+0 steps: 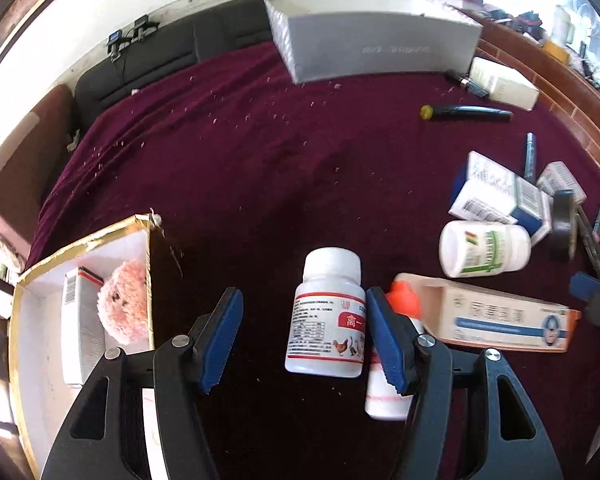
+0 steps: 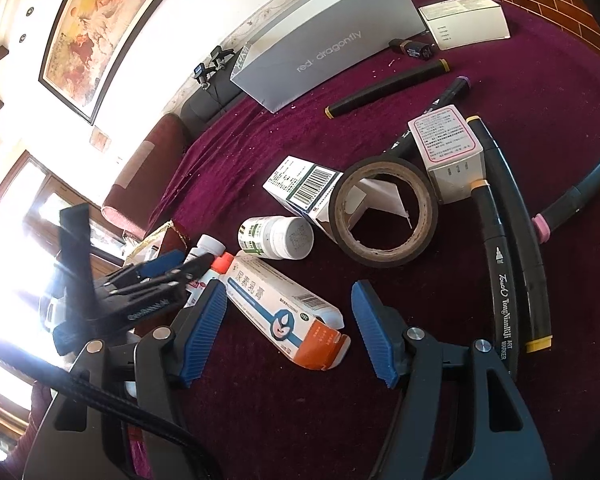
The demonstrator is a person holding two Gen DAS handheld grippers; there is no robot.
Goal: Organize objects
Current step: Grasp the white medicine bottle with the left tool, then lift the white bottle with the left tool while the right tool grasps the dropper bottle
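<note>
White pill bottle (image 1: 327,314) lying between spread fingers of left gripper (image 1: 304,340), against its right pad, not pinched. Ointment carton (image 2: 288,312) between wide-open right gripper (image 2: 290,334) fingers, untouched. Tape roll (image 2: 386,212), markers (image 2: 512,240) ahead-right. Gold-rimmed box (image 1: 80,248) left of left gripper.
</note>
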